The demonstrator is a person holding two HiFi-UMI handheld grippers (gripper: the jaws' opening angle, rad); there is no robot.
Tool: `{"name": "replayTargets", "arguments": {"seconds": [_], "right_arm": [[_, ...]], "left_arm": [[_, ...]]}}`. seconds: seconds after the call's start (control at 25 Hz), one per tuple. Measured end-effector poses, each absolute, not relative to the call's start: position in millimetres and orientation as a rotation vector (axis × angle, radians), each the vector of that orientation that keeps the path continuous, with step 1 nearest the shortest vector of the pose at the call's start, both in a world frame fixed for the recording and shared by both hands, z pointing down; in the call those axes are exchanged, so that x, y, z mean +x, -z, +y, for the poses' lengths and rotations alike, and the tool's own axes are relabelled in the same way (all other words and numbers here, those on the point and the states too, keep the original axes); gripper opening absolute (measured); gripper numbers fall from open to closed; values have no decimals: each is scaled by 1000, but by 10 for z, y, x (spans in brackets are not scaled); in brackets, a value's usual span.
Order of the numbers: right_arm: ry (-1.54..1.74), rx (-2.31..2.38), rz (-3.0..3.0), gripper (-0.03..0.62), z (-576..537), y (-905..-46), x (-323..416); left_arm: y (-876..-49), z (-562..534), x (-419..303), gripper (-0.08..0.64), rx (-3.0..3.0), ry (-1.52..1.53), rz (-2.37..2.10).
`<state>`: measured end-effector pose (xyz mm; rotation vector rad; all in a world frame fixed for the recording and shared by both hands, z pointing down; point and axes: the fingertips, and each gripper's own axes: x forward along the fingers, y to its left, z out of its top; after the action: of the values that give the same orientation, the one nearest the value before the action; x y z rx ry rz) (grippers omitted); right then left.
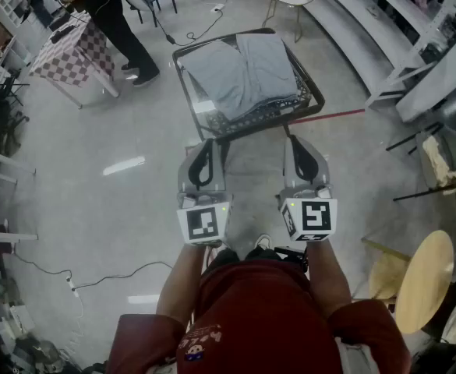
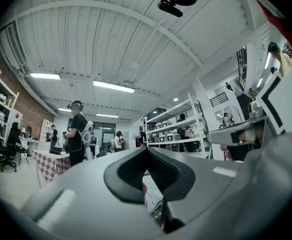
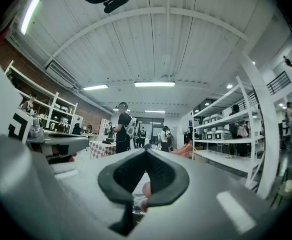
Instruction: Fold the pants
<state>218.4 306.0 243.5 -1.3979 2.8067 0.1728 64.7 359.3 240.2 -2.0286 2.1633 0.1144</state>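
Wire table (image 1: 212,123), grey pants (image 1: 243,72) lying lengthwise, pointing away

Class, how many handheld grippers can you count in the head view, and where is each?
2. The left gripper is centre-left, the right gripper beside it on the right; both point toward the grey pants on the black table.

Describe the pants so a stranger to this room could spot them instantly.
Find the black wire-rimmed table in the middle of the pale floor. The pants lie across its top: plain grey-blue cloth, unlike the checkered cover on the table at far left.
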Motion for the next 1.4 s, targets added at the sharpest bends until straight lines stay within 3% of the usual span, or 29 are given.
{"name": "replayTargets", "arguments": {"seconds": [0.76, 1.4], "right_arm": [[-132, -1314, 2831, -2, 3026, -2454, 1806], [-152, -1122, 2888, -2, 3221, -2455, 513]], "left_arm": [[-2387, 3633, 316, 8, -1986, -134, 2197], [-2371, 4050, -858, 8, -1819, -91, 2285]]}}
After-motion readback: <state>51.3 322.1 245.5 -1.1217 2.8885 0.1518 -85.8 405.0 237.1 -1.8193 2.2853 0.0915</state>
